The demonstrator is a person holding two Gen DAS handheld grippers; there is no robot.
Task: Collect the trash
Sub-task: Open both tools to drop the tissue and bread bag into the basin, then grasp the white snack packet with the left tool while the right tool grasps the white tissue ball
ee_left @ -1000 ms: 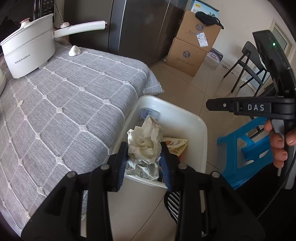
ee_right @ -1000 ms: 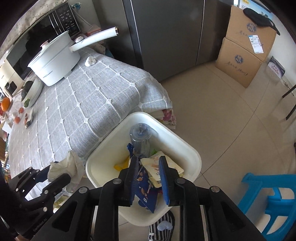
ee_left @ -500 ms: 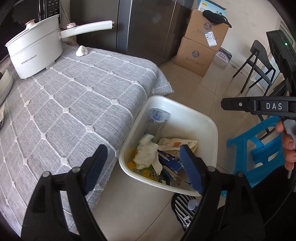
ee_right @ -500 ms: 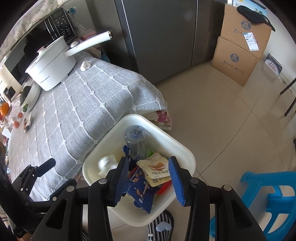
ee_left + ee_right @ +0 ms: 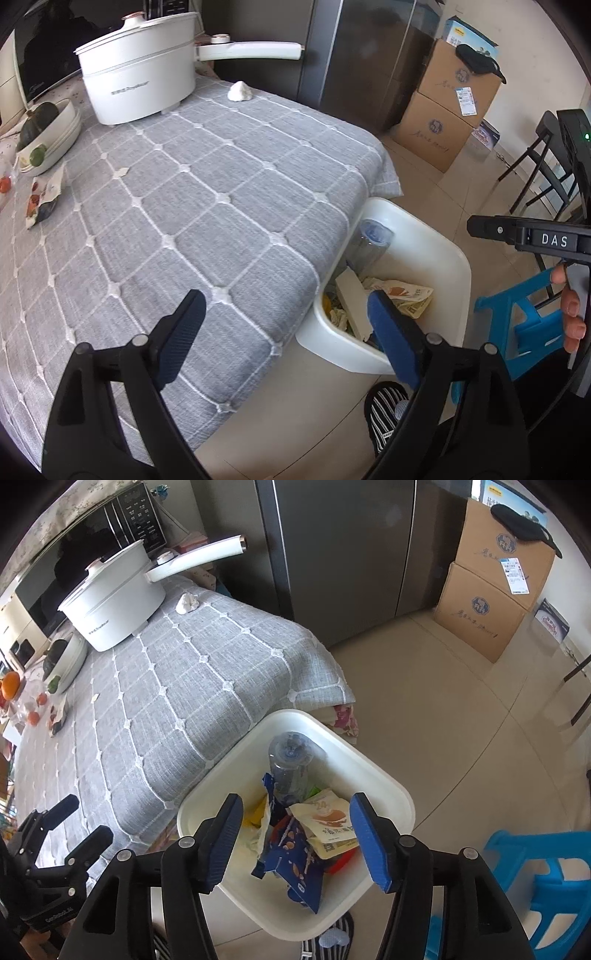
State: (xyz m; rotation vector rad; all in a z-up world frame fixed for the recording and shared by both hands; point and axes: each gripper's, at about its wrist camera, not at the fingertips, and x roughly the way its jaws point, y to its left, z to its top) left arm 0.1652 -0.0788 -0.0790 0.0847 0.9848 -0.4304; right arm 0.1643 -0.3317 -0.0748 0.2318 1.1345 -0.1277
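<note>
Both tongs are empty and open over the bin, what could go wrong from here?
The dark blue snack packet sticks up over the white plastic bin's near rim and may tip out. The crumpled white tissue lies far back beside the white electric pot; reaching there risks bumping its long handle.

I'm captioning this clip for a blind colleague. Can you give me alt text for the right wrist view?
The open right gripper hovers over a white bin on the floor, filled with snack wrappers and a plastic bottle. Beside it stands a table with a grey cloth, a white pot and a crumpled tissue.
</note>
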